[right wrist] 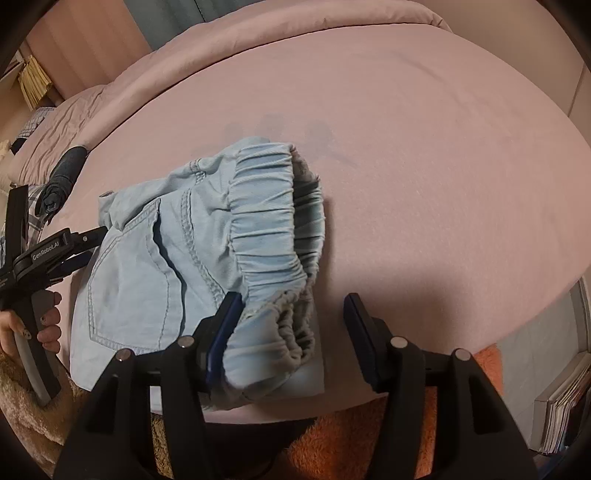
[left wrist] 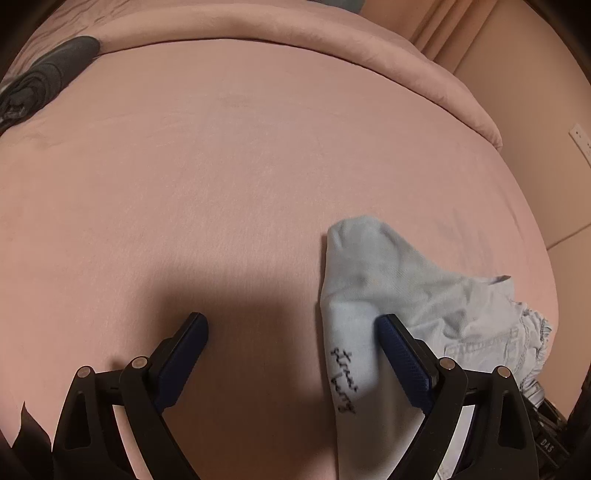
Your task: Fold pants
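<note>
Pale blue pants (right wrist: pixel 155 266) lie bunched on the pink bed sheet (right wrist: pixel 424 155), elastic waistband (right wrist: pixel 273 221) toward me and a back pocket on the left. My right gripper (right wrist: pixel 293 306) is open. The waistband's near loop sits between its fingers and rests against the left finger (right wrist: pixel 227 314), while the right finger (right wrist: pixel 356 314) stands clear of it. In the left wrist view my left gripper (left wrist: pixel 291 325) is open over the sheet. A folded part of the pants (left wrist: pixel 354 332) with handwriting on it lies just inside its right finger (left wrist: pixel 399 350).
A dark grey garment (left wrist: pixel 55 74) lies at the bed's far left. A rolled pink duvet (left wrist: pixel 295 33) runs along the back. A hand (right wrist: pixel 48 325) holds the left gripper's handle. An orange fluffy rug (right wrist: pixel 369 435) and stacked books (right wrist: pixel 561 398) lie below the bed's near edge.
</note>
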A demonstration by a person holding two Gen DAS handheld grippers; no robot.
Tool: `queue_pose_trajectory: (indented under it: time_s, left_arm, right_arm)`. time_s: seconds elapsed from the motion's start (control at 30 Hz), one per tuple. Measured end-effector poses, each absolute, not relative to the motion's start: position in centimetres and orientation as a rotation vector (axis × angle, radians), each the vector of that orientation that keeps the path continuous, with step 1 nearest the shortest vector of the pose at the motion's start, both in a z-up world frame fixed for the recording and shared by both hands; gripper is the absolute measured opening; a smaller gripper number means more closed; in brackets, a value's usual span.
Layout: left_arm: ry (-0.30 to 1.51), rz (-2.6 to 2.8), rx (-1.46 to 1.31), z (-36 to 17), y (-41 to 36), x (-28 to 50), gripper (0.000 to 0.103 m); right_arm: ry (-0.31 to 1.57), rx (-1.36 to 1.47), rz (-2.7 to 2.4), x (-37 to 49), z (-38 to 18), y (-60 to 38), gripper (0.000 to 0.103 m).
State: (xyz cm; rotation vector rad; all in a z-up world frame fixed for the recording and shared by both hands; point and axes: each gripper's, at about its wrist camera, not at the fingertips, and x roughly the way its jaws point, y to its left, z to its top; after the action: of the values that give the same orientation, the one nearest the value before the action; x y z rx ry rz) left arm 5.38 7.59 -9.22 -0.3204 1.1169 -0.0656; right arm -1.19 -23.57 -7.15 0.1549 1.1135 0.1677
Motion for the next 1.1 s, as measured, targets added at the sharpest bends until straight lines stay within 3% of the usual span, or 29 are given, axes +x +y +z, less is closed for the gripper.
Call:
queue_pose_trajectory:
  time_s: [0.9, 1.1]
  left_arm:
    - [1.160, -0.166, -0.308, -8.8, 7.7, -7.5, 0.093]
    - [1.196, -0.213, -0.292, -8.5, 7.3, -9.4, 0.093]
  right_arm:
    - [1.108, 0.155, 0.178, -1.4, -7.2, -25.1, 0.063]
    - [1.113, 0.144, 0.158, -1.5, -7.2, -25.2, 0.071]
